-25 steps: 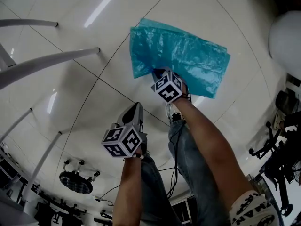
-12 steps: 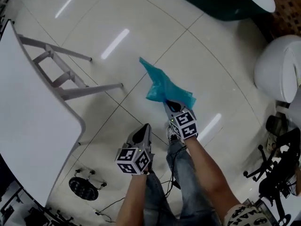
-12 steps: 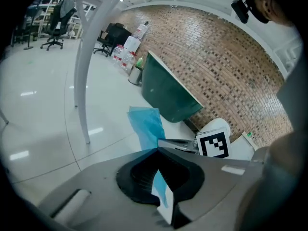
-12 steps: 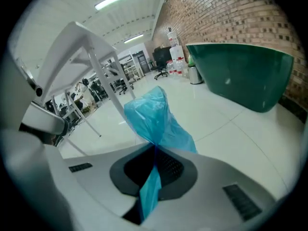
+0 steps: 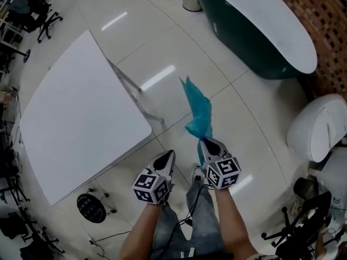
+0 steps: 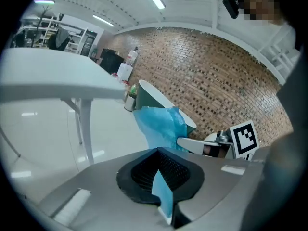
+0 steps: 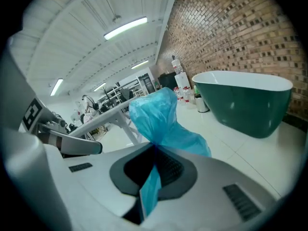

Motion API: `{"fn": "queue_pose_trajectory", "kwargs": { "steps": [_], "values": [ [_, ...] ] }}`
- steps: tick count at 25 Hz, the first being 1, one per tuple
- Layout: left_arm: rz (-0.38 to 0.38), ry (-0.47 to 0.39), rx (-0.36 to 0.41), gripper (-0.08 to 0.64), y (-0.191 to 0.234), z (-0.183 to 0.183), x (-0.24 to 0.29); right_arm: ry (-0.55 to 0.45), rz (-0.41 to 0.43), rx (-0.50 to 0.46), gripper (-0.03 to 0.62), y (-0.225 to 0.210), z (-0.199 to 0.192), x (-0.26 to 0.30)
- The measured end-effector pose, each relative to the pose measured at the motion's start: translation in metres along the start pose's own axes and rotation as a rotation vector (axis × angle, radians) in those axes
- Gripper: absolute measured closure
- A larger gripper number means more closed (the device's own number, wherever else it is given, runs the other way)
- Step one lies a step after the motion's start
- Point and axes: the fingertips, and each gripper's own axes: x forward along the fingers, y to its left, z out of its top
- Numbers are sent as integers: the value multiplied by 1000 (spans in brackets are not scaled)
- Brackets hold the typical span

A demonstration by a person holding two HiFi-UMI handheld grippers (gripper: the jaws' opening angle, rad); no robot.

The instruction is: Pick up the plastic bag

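Head view: right tool [image 5: 208, 141] clamps plastic bag [image 5: 198, 108], long axis stretching forward from jaws; left tool [image 5: 168, 155] closed, empty.

A lab-like hall: brick wall [image 5: 332, 31], green bathtub [image 5: 244, 34], white table [image 5: 76, 112].

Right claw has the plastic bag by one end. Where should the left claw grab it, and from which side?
Probably mid-length on the plastic bag, beyond the right claw, coming in from the bag's left, the side where the left claw sits, shut and empty. The bag runs out from the right claw as a narrow crumpled strip, thin enough to pinch across.
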Motion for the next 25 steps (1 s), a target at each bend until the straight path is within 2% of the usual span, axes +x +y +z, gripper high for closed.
{"fn": "queue_pose_trajectory", "kwargs": {
  "steps": [5,9,16,21,25],
  "values": [
    [70,-98,17,572,-7,59,-56,-68,85,-47,586,52,87,-27],
    [147,-174,10,572,0,97,-108,-94,144,-79,586,98,137,-44],
    [252,-344,-17,572,2,164,-196,-131,222,-248,586,170,211,-66],
    [326,-405,2,572,3,180,-264,-172,292,-350,586,225,255,-80],
    [371,-457,-30,571,17,177,-328,-203,304,-415,586,274,277,-90]
  ]
}}
